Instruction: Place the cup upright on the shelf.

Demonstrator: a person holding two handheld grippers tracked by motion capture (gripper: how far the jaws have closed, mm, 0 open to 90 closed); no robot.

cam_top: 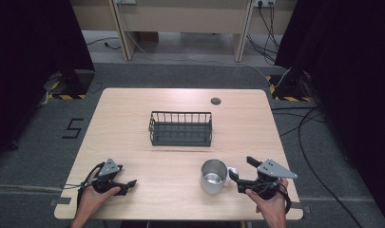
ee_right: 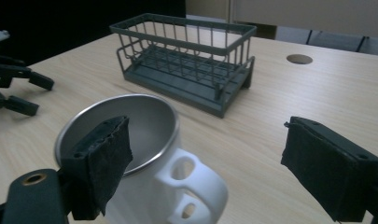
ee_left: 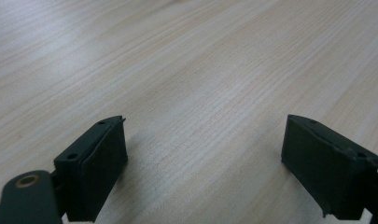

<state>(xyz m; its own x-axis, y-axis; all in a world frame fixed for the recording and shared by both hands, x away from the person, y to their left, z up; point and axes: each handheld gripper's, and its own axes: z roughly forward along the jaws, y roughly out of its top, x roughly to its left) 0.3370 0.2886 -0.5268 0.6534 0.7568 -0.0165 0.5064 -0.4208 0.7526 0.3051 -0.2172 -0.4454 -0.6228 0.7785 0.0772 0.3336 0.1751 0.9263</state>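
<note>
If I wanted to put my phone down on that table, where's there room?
Plenty. The whole far strip of the table behind the wire basket is bare apart from a small round hole, and so are both sides of the basket. It is crowded only at the near edge, where the metal mug sits beside the right gripper.

Left tongs (cam_top: 128, 185) and right tongs (cam_top: 241, 168), jaws wide apart

It looked like a lab or recording room; a lone wooden table (cam_top: 133, 114) stood on grey carpet (cam_top: 33, 156); black curtains (cam_top: 33, 38) flanked it; hazard-striped stand bases (cam_top: 66, 90), loose cables (cam_top: 318, 156), a taped floor number (cam_top: 72, 128).
</note>
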